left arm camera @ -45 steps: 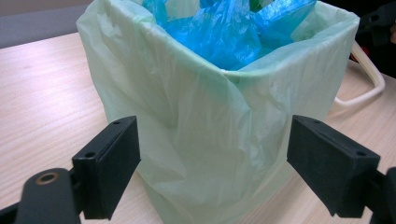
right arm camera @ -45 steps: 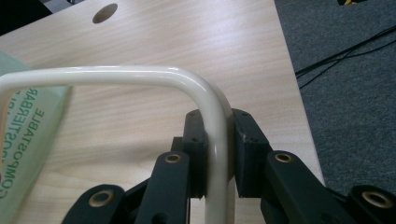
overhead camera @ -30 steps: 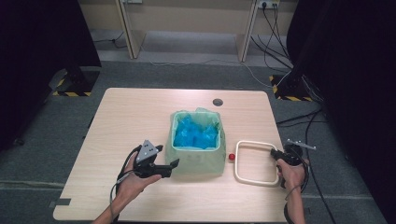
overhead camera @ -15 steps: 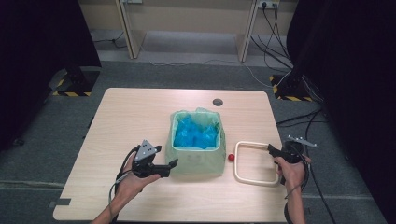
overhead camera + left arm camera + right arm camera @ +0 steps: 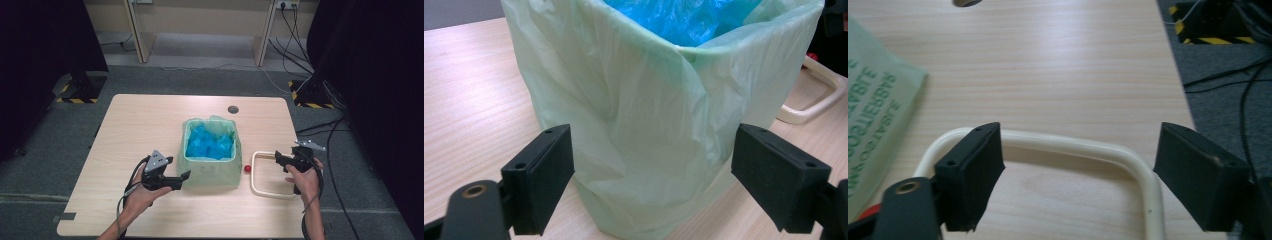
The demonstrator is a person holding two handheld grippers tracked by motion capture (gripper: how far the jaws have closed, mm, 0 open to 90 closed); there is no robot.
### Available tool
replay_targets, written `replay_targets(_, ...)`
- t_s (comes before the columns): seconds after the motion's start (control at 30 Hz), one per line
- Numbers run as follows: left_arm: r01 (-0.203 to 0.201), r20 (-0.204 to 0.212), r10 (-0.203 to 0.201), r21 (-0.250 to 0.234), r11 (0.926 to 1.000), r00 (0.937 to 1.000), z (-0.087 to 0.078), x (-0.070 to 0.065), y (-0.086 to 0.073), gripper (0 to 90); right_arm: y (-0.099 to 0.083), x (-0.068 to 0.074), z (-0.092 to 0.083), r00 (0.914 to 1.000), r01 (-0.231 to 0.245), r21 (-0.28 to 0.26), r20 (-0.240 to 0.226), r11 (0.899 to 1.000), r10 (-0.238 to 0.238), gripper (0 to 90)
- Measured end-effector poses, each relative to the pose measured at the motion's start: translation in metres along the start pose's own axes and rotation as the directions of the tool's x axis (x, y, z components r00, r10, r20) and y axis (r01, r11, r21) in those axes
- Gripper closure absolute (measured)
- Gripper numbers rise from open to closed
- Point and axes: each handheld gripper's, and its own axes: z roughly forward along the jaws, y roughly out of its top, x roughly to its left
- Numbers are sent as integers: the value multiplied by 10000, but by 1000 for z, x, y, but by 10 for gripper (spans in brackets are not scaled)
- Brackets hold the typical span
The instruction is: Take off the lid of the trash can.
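The green bag (image 5: pixel 210 167) around the bin has dark green letters on its side, seen in the right gripper view, but they are too blurred to read; the bin sits in the middle of the table (image 5: pixel 150 125), with a white frame (image 5: pixel 264 175) just right of it. The left gripper (image 5: pixel 181 178) lies level at the bag's near left side, jaws spread wide and holding nothing; the right gripper (image 5: pixel 281 159) hovers over the frame, and its jaws have just been opening, with nothing pinched.

You've got a cream rectangular frame (image 5: pixel 272 193) lying flat on the bench (image 5: pixel 150 125), just right of the green-lined bin (image 5: pixel 210 167) with blue plastic inside.
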Motion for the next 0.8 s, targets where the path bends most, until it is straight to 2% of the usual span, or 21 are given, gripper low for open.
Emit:
replay_targets(0.03,7,0,-7,3,10000,10000,0,0,0,166,0,0,0,10000,0,0,0,10000,0,269)
replay_targets(0.1,-13,17,13,32,10000,10000,1,0,-1,166,1,4,-2,9991,108,-52,-411,9999,-110,273)
replay_targets(0.2,-17,29,17,44,10000,10000,1,-1,-1,166,3,10,-4,9989,255,-68,-392,9997,-257,267)
replay_targets(0.23,-13,33,13,42,10000,10000,1,-1,-1,166,4,12,-5,9987,174,-141,-483,9997,-181,249)
replay_targets(0.3,-15,53,15,44,10000,10000,1,-1,0,166,7,17,-8,9979,40,-422,-643,9991,-67,155)
replay_targets(0.37,3,62,-4,50,10000,10000,1,-2,0,166,10,20,-11,9973,-89,-578,-737,9983,47,144)
replay_targets(0.53,28,90,-29,79,10000,10000,2,-2,-1,166,15,26,-16,9940,-341,-927,-1065,9951,242,143)
replay_targets(0.73,66,117,-67,104,9999,9999,4,-2,-1,166,18,35,-17,9902,-184,-1145,-1395,9933,23,145)
replay_targets(0.8,88,123,-89,125,9999,9999,5,-2,-1,166,20,43,-17,9860,-155,-1198,-1664,9927,-47,144)
